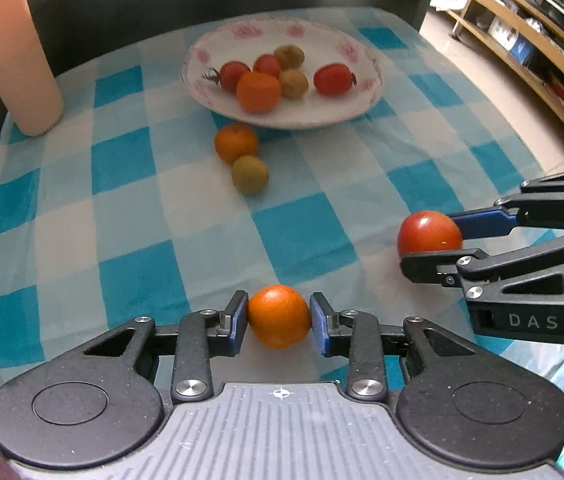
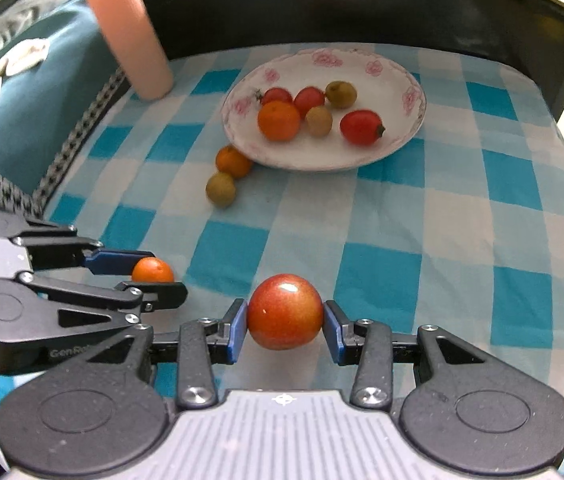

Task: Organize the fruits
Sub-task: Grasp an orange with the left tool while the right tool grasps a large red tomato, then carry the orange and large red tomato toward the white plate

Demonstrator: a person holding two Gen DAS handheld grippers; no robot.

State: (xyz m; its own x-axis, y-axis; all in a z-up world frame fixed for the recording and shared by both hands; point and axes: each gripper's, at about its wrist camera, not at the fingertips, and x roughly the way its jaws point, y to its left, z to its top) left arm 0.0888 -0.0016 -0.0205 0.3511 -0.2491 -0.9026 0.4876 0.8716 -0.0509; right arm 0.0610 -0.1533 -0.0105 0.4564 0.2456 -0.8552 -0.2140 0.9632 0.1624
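While the left gripper (image 1: 279, 322) clamps a small orange (image 1: 278, 316) between its blue pads (image 1: 238, 322), the right gripper (image 2: 285, 326) has a red tomato (image 2: 285, 311) pinched the same way — both sets of fingers drawn in narrow, each pad pressed against the side of its fruit. Both fruits sit low over the blue-and-white checked tablecloth (image 1: 122, 184), at the near edge of the table. From the left camera the right gripper comes in from the right side with the tomato at its tips; from the right camera the left gripper reaches in from the left, the orange peeking between its fingers.

Further out, near the middle of the cloth, two loose fruits lie touching each other: a second orange (image 1: 236, 143) right against the rim of the plate (image 1: 202, 92), and a greenish-brown round fruit (image 1: 250, 174) just in front of it.

On to the plate itself — white with pink flowers around the rim, and already loaded: one orange (image 1: 258, 91), three red tomatoes, two more greenish-brown fruits, all bunched near its centre.

Off to the left, at the far corner of the cloth, a tall pink cylinder (image 1: 10, 48) stands upright, well apart from the plate. Behind it all runs a dark raised edge.
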